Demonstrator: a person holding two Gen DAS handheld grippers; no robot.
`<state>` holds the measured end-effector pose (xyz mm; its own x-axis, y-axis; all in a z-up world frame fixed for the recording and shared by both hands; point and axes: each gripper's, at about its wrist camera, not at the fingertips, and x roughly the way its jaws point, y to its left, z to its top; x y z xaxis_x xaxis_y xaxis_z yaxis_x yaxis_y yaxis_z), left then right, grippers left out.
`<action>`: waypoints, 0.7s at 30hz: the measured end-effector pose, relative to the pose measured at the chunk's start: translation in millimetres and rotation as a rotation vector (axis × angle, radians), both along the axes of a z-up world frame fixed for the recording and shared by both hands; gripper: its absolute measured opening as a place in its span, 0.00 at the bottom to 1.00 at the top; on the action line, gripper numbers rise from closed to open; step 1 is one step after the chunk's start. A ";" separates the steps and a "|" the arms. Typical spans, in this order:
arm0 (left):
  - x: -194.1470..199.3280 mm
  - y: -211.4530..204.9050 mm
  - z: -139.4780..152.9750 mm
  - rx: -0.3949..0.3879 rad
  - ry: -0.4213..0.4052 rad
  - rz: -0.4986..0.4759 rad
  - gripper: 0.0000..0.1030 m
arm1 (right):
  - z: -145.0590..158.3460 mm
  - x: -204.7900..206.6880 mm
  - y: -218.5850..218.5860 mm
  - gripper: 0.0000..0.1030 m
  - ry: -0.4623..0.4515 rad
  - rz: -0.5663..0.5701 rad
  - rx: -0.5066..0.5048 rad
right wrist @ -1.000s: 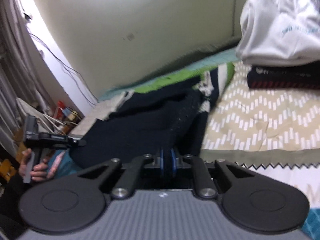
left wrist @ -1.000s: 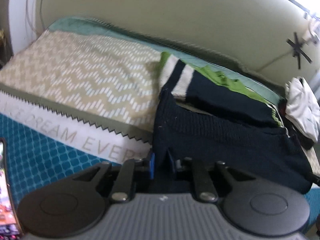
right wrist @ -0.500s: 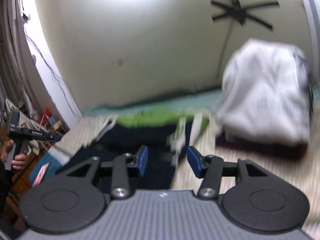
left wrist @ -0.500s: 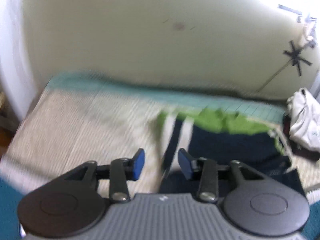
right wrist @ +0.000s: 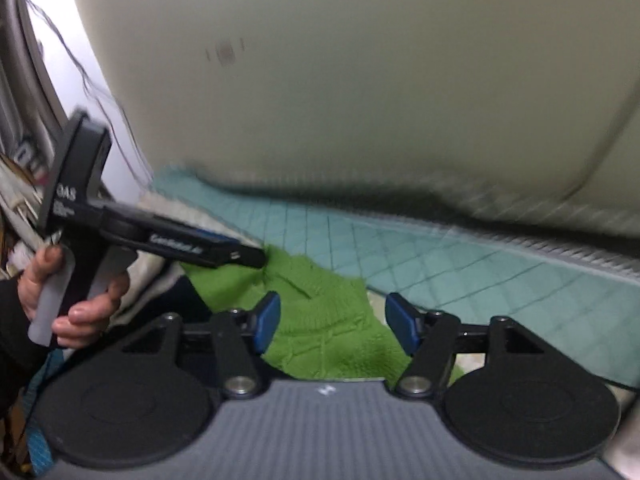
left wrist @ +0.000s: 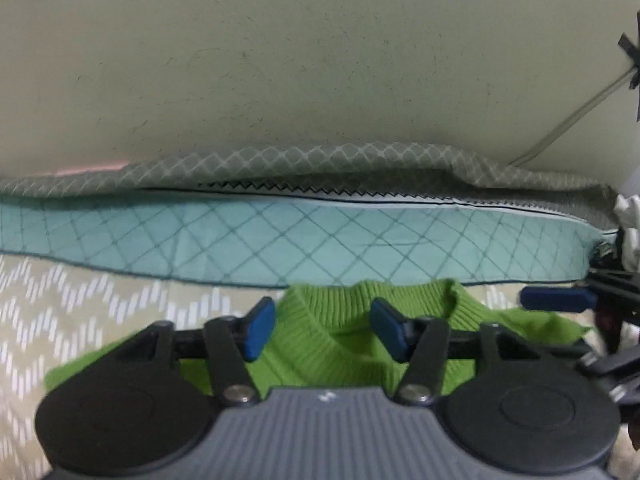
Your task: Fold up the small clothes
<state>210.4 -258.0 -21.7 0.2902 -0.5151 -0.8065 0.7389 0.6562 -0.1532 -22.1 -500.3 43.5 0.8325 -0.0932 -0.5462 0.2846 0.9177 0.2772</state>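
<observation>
Both claws have let go of the dark blue part of the sweater and moved up to its green collar end. Going from the left, I see my hand (right wrist: 76,300) in a black sleeve holding the left claw (left wrist: 322,334). Its blue pads (left wrist: 260,334) are spreading apart and nothing is pinched between them. The green sweater (left wrist: 340,344) lies flat on the bed right under that claw, with the round neck hole showing in the gap. Past the sweater is a light blue quilt (left wrist: 280,240) with a diamond pattern, and then the wall. On the right, the right claw (right wrist: 332,326) is spreading apart too and grips nothing. The green knit lies below it, mostly under its left pad, and the blue quilt is off to its right.
</observation>
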 end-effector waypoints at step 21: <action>-92.4 136.7 78.0 -0.294 -0.163 -0.026 0.09 | 48.9 -59.3 104.7 0.13 -0.105 0.097 -0.193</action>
